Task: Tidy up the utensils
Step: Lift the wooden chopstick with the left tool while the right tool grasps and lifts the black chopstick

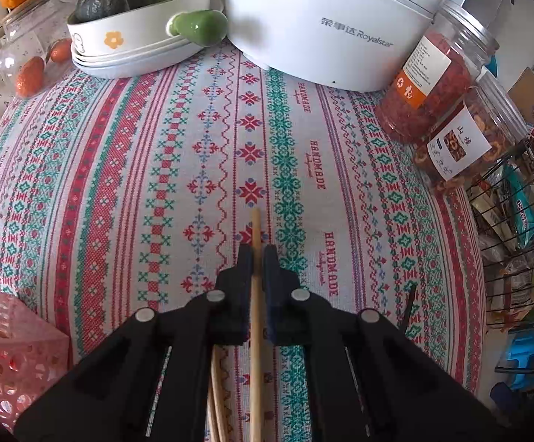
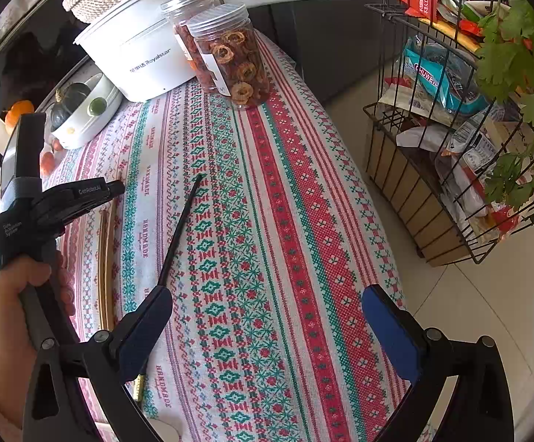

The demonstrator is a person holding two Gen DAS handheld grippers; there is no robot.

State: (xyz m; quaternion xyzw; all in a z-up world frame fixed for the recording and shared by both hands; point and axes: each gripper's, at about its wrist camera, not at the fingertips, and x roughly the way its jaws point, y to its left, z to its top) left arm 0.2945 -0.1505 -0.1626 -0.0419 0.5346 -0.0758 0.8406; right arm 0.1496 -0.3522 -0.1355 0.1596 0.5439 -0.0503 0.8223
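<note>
My left gripper [image 1: 256, 254] is shut on a light wooden chopstick [image 1: 255, 324] that points forward over the patterned tablecloth [image 1: 119, 184]. More wooden chopsticks [image 1: 216, 397] lie under it; they also show in the right wrist view [image 2: 105, 258] beside the left gripper [image 2: 118, 188]. A black chopstick [image 2: 180, 232] lies on the cloth, its near end at the left finger of my right gripper [image 2: 267, 331], which is open wide and empty. The black chopstick's tip shows in the left wrist view [image 1: 408, 305].
A white Royalstar cooker [image 1: 326, 18], two jars of dried fruit [image 1: 447, 103], stacked white dishes with a squash [image 1: 138, 37] and a clear box of tomatoes [image 1: 27, 55] stand at the back. A pink perforated basket [image 1: 5, 350] is near left. A wire snack rack [image 2: 451, 129] stands right.
</note>
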